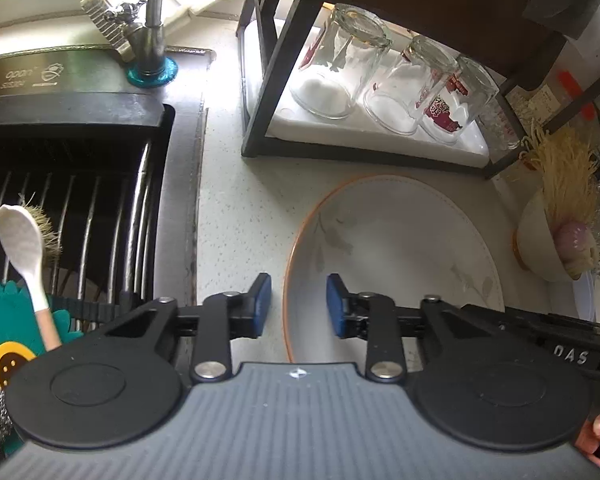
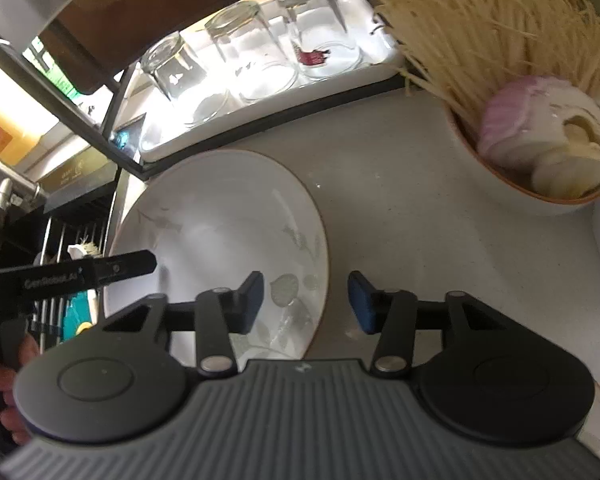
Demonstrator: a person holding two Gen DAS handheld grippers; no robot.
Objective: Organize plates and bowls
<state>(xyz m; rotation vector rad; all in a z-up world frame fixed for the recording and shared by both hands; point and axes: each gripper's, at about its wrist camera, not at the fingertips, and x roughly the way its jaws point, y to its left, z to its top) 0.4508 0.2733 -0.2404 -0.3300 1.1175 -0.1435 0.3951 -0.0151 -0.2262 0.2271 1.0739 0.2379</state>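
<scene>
**Both grippers straddle the oval plate's rim**

The oval plate [image 1: 396, 248] lies flat on the counter [image 1: 236, 216], face up, its long axis running from frame bottom toward the glass rack [image 1: 284, 92]. The left gripper [image 1: 299, 306] and right gripper [image 2: 306, 302] each straddle an opposite rim, pads apart, not pressing. Only the left view shows the sink [image 1: 80, 208]; the right shows the bowl [image 2: 540, 196] of noodles clearly.

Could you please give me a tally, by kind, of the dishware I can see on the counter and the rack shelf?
Upturned glasses: 3
Plate: 1
Bowl: 1
Total: 5
</scene>
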